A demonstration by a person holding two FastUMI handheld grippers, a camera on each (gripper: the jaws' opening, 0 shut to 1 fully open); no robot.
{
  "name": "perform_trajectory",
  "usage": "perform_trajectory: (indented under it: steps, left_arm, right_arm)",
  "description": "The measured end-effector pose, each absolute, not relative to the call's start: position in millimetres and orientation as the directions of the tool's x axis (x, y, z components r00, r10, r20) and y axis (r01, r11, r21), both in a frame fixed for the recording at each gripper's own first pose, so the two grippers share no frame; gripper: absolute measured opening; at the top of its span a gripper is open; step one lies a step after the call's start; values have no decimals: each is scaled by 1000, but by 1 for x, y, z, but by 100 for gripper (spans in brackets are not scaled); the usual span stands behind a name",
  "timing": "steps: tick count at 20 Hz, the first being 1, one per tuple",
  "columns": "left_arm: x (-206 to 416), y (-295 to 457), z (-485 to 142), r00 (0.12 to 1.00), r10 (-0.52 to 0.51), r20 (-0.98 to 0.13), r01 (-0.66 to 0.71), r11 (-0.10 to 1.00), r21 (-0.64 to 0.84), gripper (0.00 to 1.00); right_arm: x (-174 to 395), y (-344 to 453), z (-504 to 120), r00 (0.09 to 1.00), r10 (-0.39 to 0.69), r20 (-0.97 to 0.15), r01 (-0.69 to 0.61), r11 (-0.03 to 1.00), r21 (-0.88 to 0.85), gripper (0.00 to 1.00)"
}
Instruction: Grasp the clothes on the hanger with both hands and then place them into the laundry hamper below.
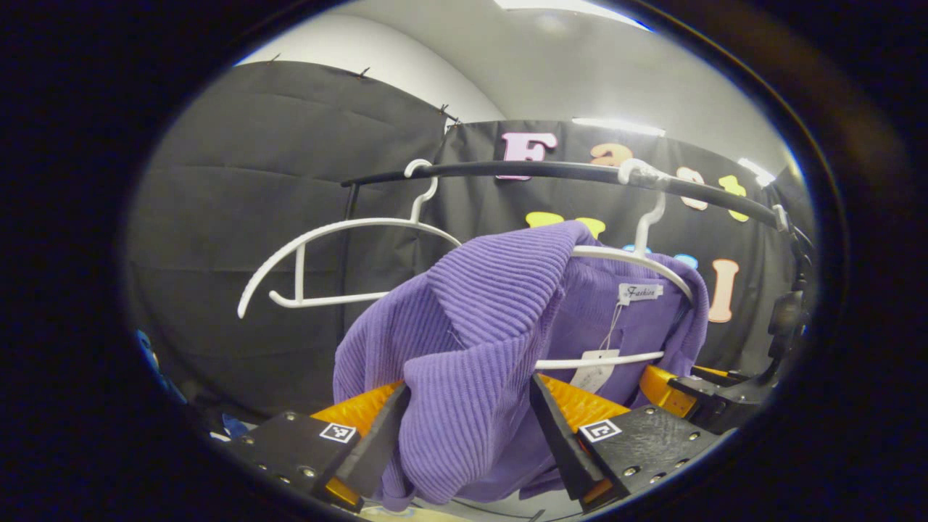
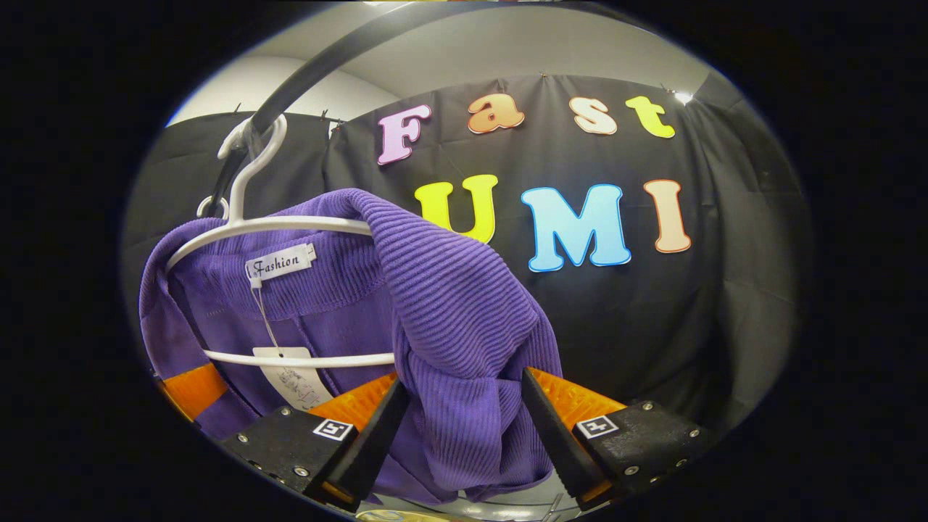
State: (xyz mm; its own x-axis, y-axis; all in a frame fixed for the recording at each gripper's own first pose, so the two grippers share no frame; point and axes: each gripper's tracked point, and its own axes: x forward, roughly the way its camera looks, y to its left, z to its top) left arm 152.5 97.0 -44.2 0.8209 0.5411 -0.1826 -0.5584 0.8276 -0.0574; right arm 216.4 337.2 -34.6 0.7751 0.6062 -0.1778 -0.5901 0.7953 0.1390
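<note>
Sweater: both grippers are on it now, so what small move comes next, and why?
Probably lift both grippers together a little to slip the shoulders off. The left gripper and right gripper each pinch a fold of the sweater, but it is draped over the hanger, which hangs on the rail. Pulling straight down would likely drag the hanger.

the neck label (image 2: 280, 262) of the purple top (image 2: 449, 304) carries script lettering; a hang tag (image 2: 290, 380) hangs under it, its print too small to read.
</note>
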Motion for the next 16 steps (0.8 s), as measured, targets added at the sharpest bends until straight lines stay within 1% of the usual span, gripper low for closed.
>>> perform_trajectory:
  steps: [1, 2, 3, 4, 5, 6, 7, 8, 9, 10, 11, 12, 13, 14, 15, 16]
  left_arm:
    - [153, 97, -45, 819, 545, -180, -561, 826, -49, 90]
    - [152, 97, -46, 817, 549, -177, -564, 825, -45, 95]
    - [152, 95, -47, 818, 548, -177, -563, 825, -47, 99]
    - [151, 92, -48, 815, 551, -177, -567, 822, -50, 95]
    - [147, 92, -48, 809, 562, -174, -577, 815, -49, 83]
    - [146, 93, -48, 805, 566, -177, -581, 812, -50, 75]
    - [149, 94, -47, 811, 555, -183, -572, 819, -53, 66]
    - [151, 94, -45, 817, 545, -187, -562, 826, -51, 66]
    - [144, 103, -45, 793, 581, -183, -595, 803, -33, 47]
    - [141, 106, -44, 791, 586, -176, -600, 799, -38, 29]
    - [141, 96, -41, 816, 552, -171, -568, 821, -58, 10]
    - [141, 89, -37, 833, 529, -165, -544, 837, -65, 19]
    - [140, 89, -34, 833, 532, -153, -546, 836, -63, 19]
    - [137, 84, -29, 846, 517, -134, -529, 845, -79, 10]
    - [143, 77, -27, 865, 486, -126, -499, 860, -104, 10]
    - [143, 72, -25, 873, 472, -124, -485, 868, -109, 2]
  right_arm:
    - [215, 339, -34, 771, 613, -171, -597, 790, 139, 95]
    - [215, 340, -33, 770, 615, -169, -600, 788, 138, 95]
    - [215, 340, -34, 767, 618, -170, -603, 786, 138, 89]
    - [216, 340, -33, 764, 622, -169, -606, 783, 138, 84]
    - [219, 342, -32, 761, 627, -167, -610, 779, 144, 71]
    - [223, 343, -31, 758, 632, -164, -614, 775, 149, 63]
    - [227, 344, -31, 752, 639, -162, -620, 769, 155, 52]
    - [229, 343, -30, 746, 647, -157, -627, 762, 160, 46]
    - [229, 342, -29, 745, 648, -156, -628, 761, 164, 32]
    - [228, 340, -28, 742, 653, -152, -630, 757, 174, 26]
    - [229, 342, -29, 730, 666, -150, -640, 744, 191, 13]
    - [230, 345, -29, 714, 685, -147, -654, 727, 210, 11]
    - [230, 344, -29, 702, 699, -141, -663, 712, 231, 6]
    - [229, 342, -26, 689, 714, -128, -672, 695, 255, 3]
    - [227, 344, -27, 669, 732, -129, -688, 675, 266, 0]
    - [226, 343, -28, 653, 746, -134, -701, 661, 267, 0]
